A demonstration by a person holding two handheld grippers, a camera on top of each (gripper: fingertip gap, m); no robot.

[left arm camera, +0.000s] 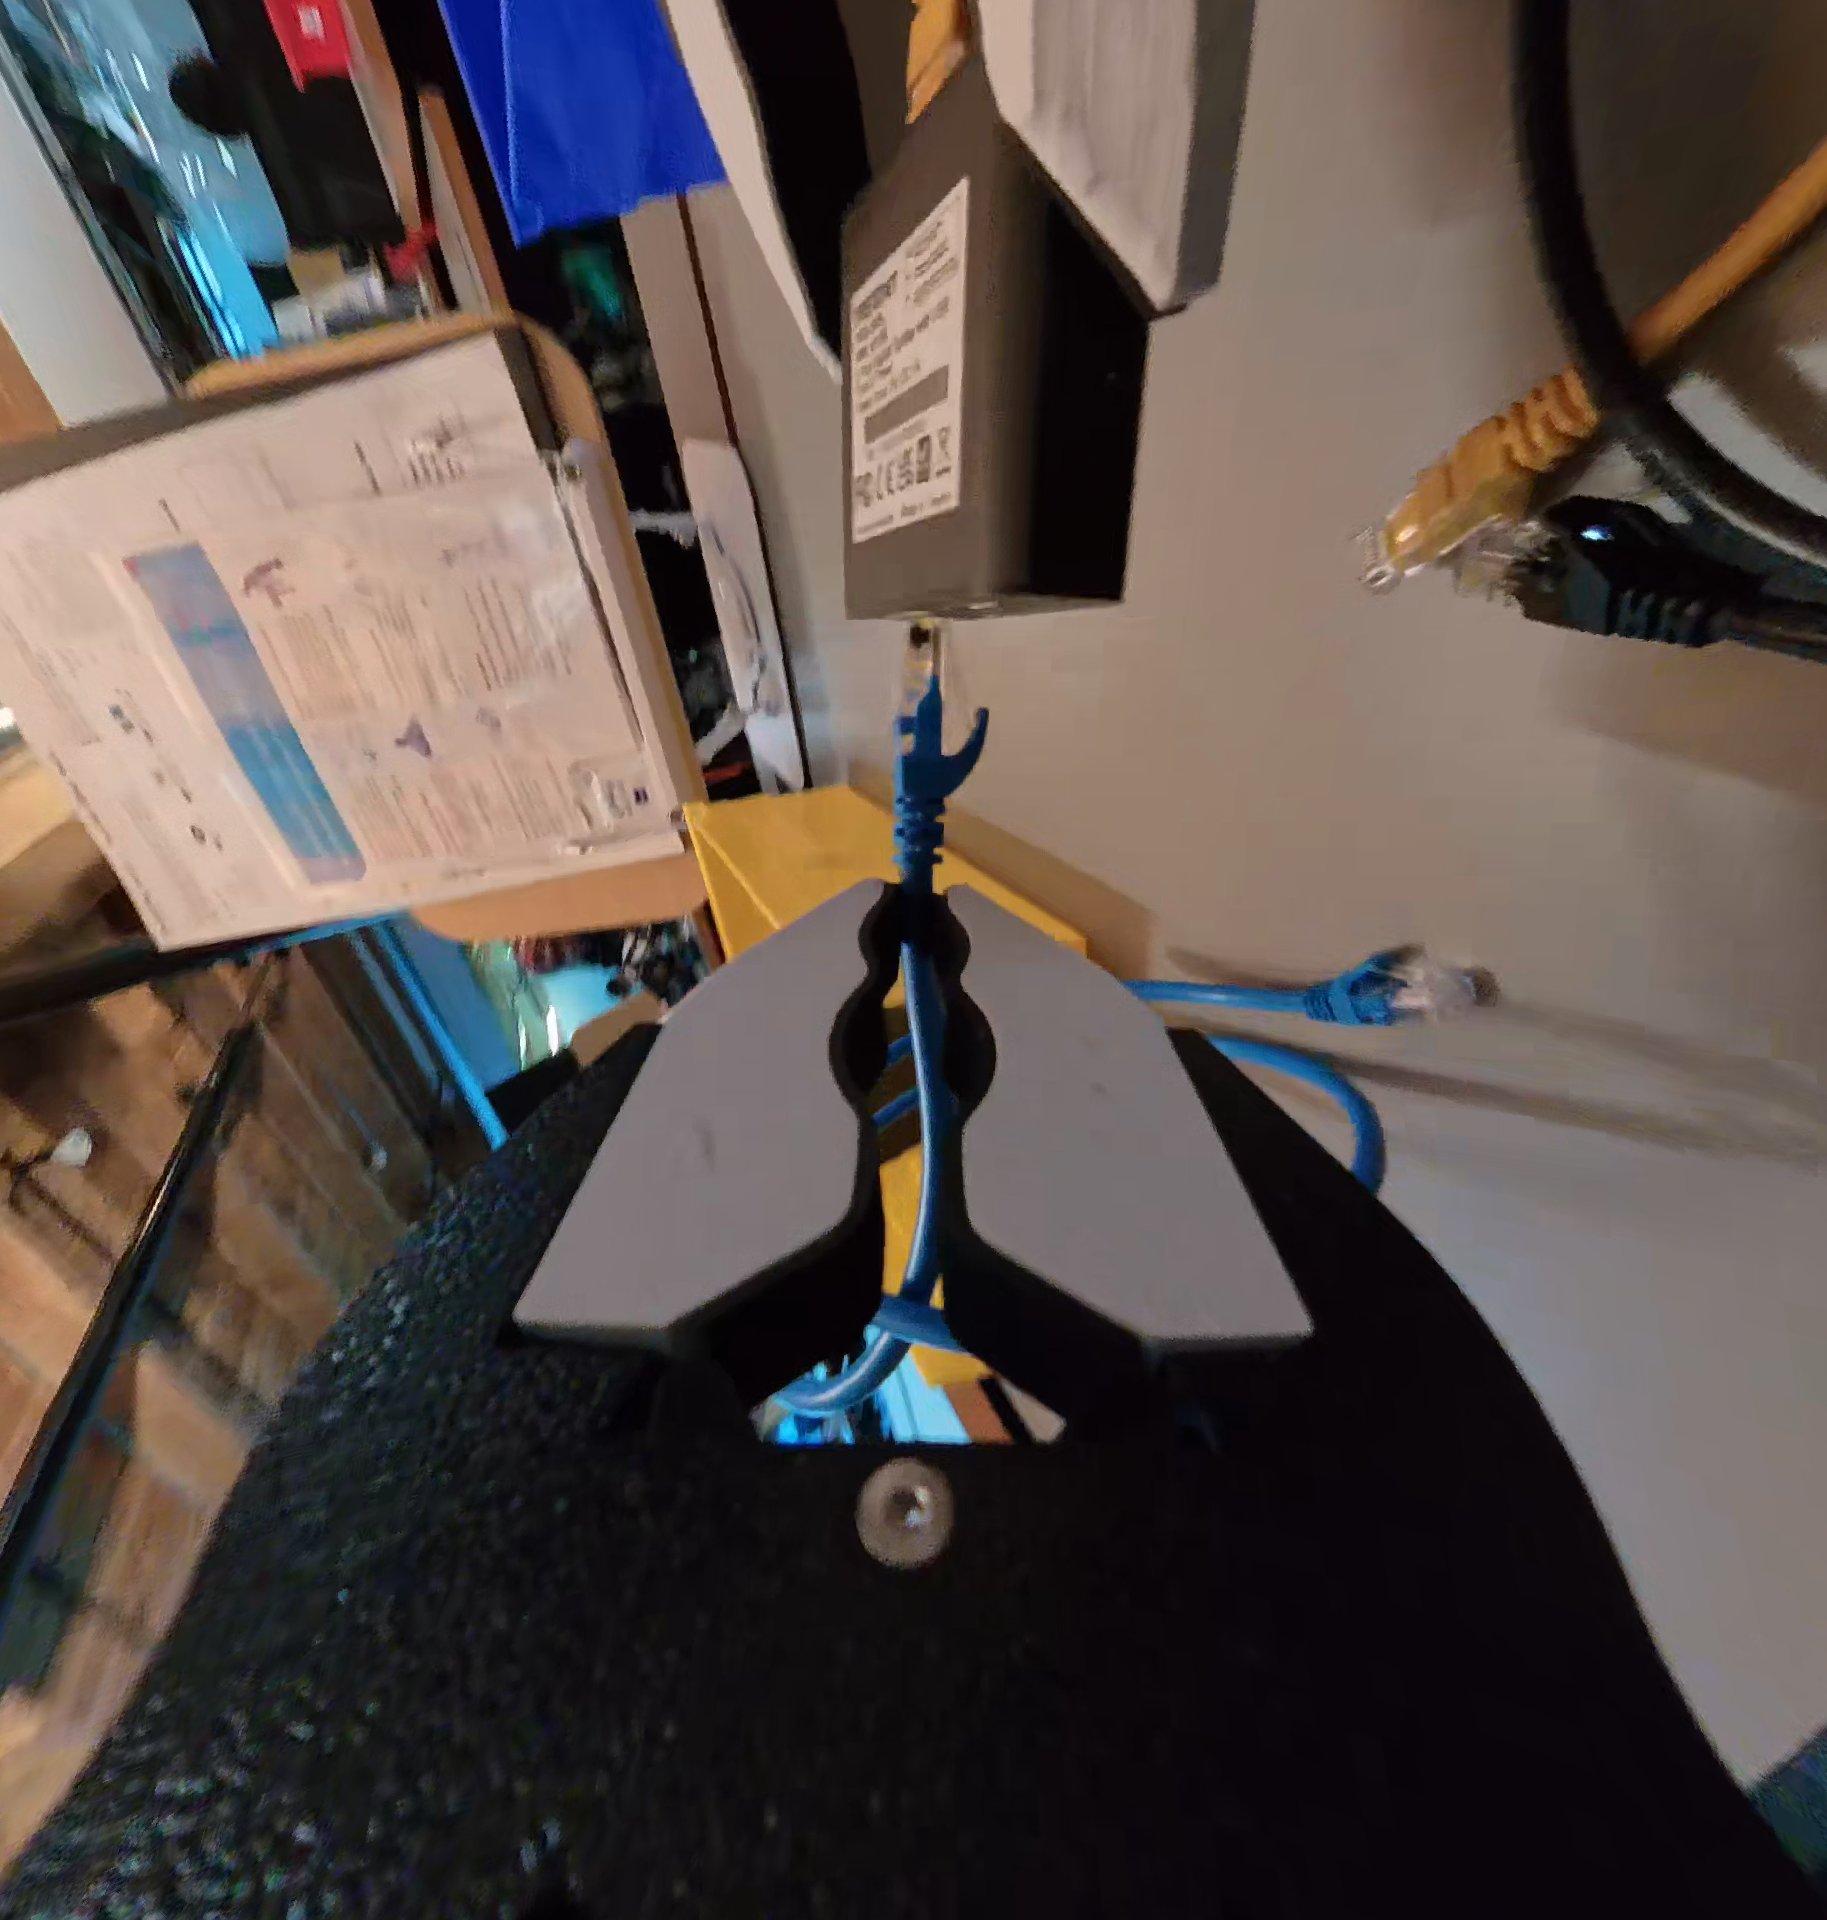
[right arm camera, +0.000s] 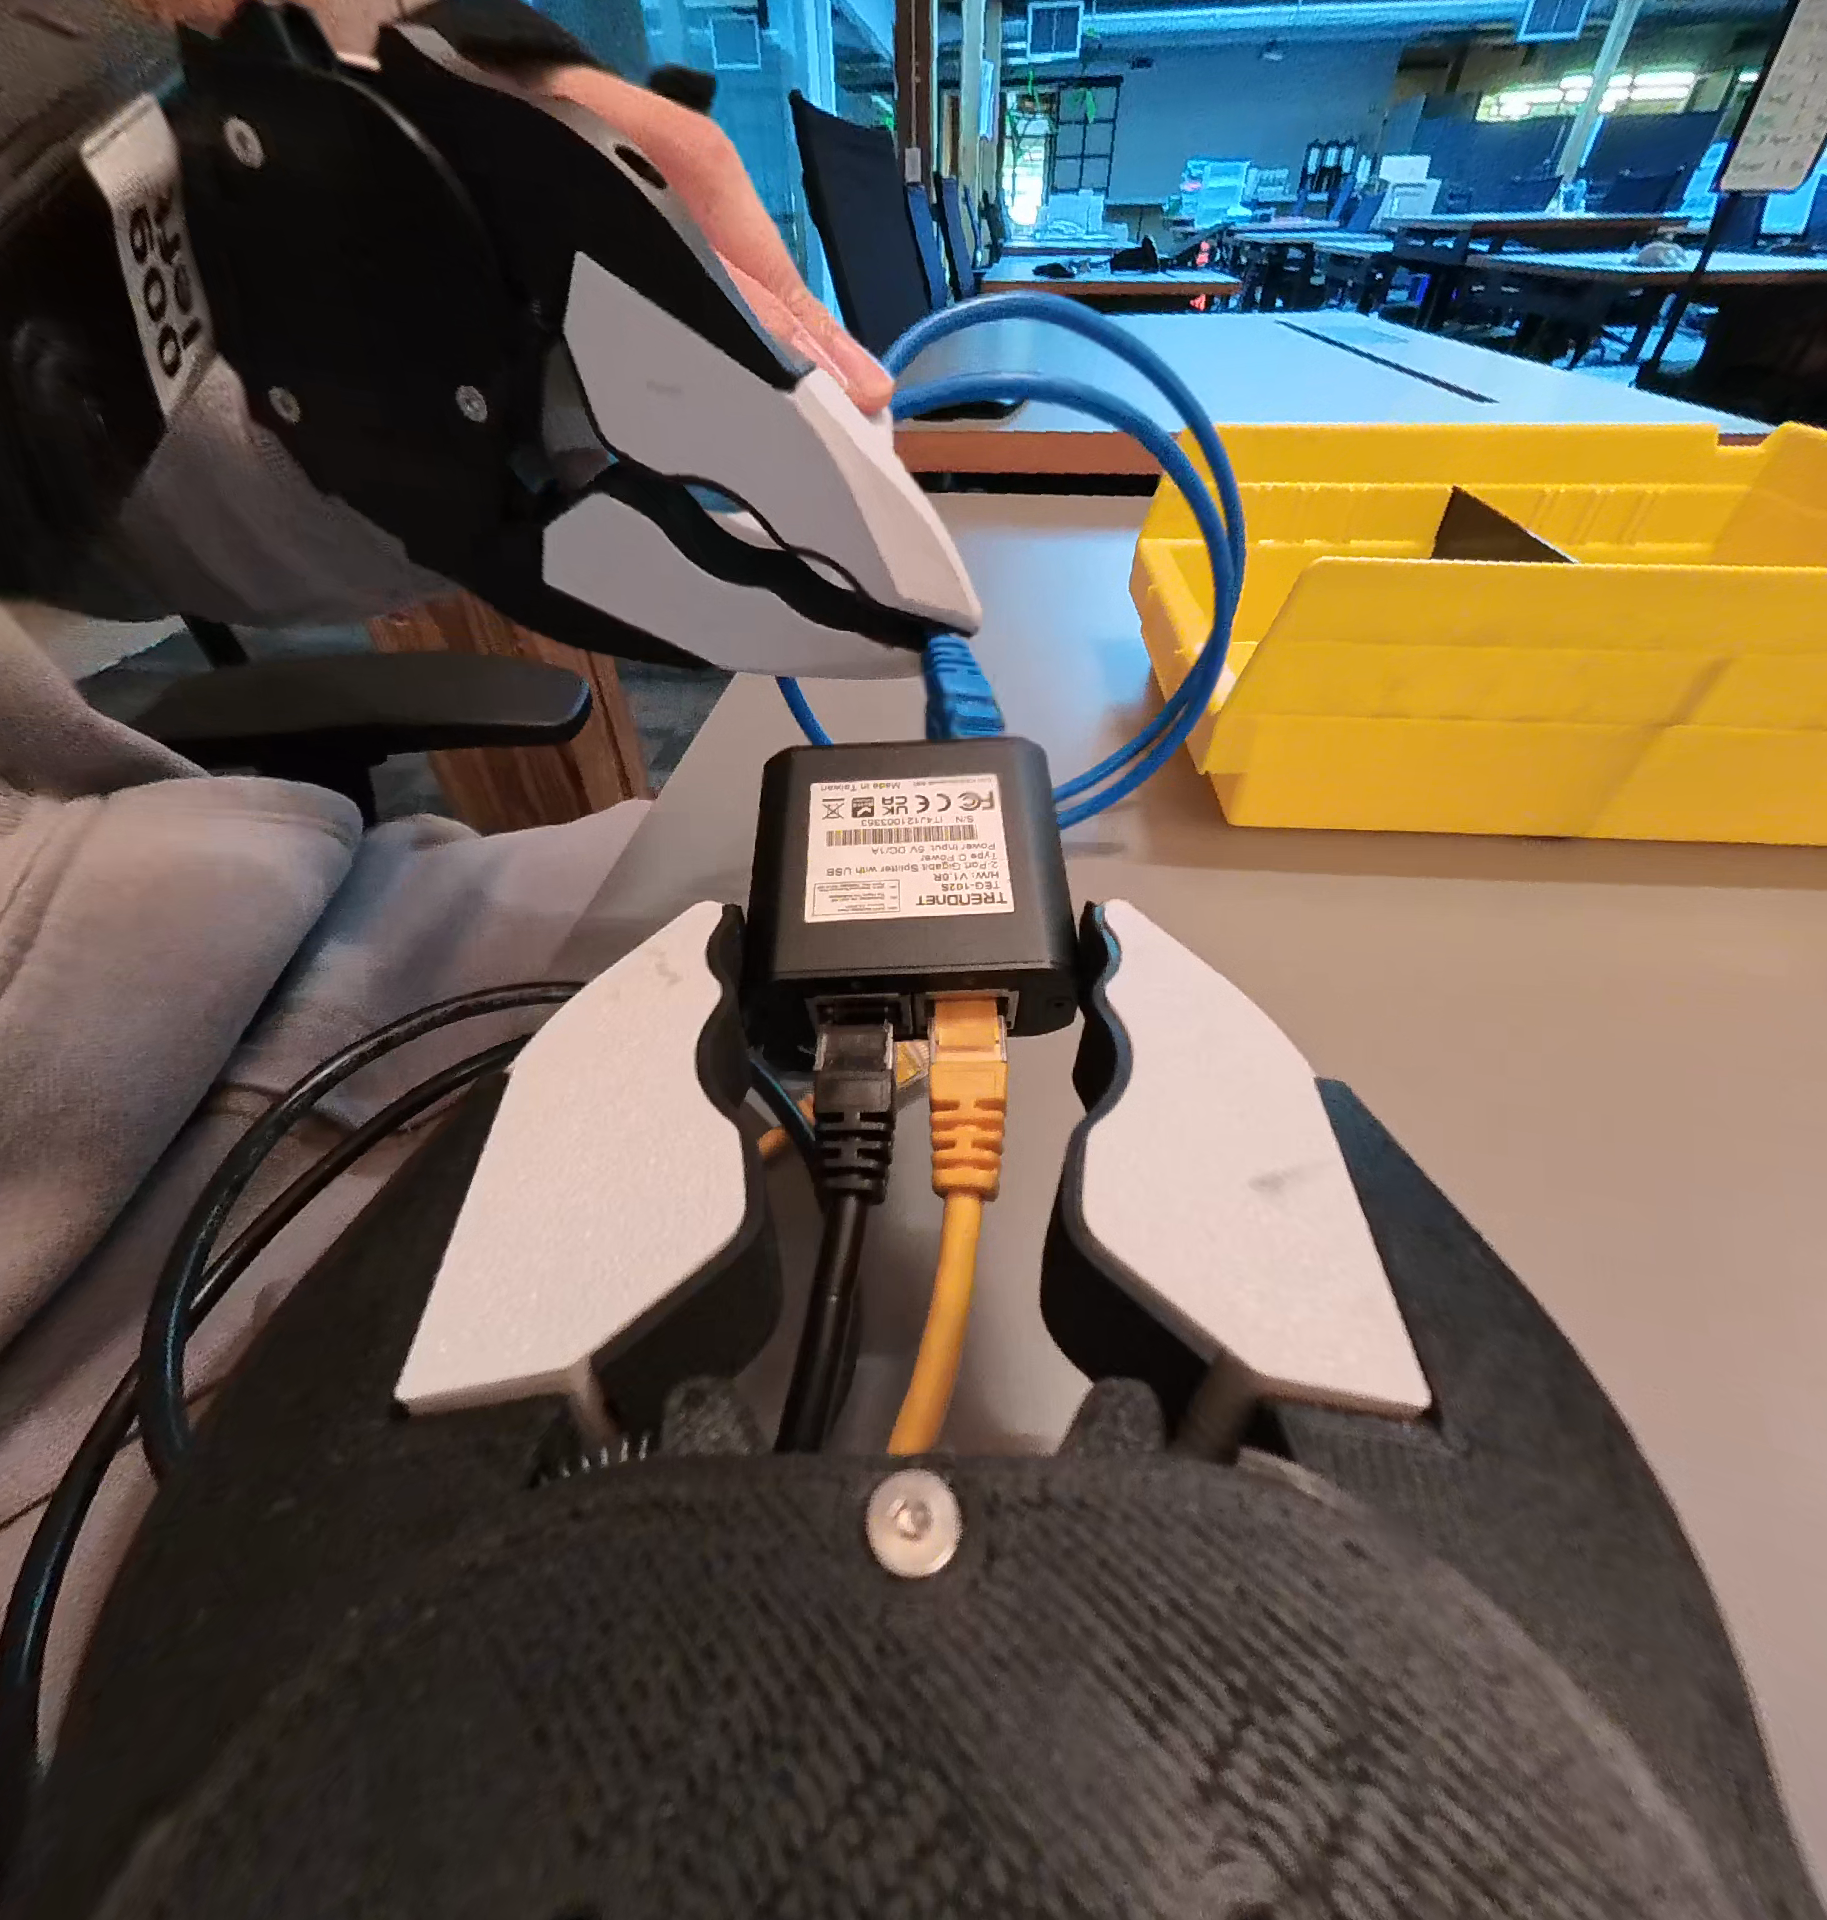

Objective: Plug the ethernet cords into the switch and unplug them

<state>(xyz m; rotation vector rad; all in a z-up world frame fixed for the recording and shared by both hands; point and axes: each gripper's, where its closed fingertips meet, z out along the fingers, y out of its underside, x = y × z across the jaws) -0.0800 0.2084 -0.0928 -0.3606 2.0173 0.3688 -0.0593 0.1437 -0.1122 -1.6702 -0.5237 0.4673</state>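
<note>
The grey counter (right arm camera: 1408, 1091) fills the near ground. Beyond its far edge, rows of dark tables (right arm camera: 1511, 249) stretch back through a large, blue-lit hall. Black chairs (right arm camera: 867, 229) stand just behind the counter's far left corner, and a window (right arm camera: 1080, 135) shows on the back wall. Left of the counter, a wooden panel (right arm camera: 535, 707) drops toward the floor.

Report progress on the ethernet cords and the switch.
Done: black cord and orange cord sit in the switch, which the right gripper clamps.
In hand: the left gripper holds the blue cord, its plug at the far port; whether seated, unclear.
Left: all unplugging.
</note>
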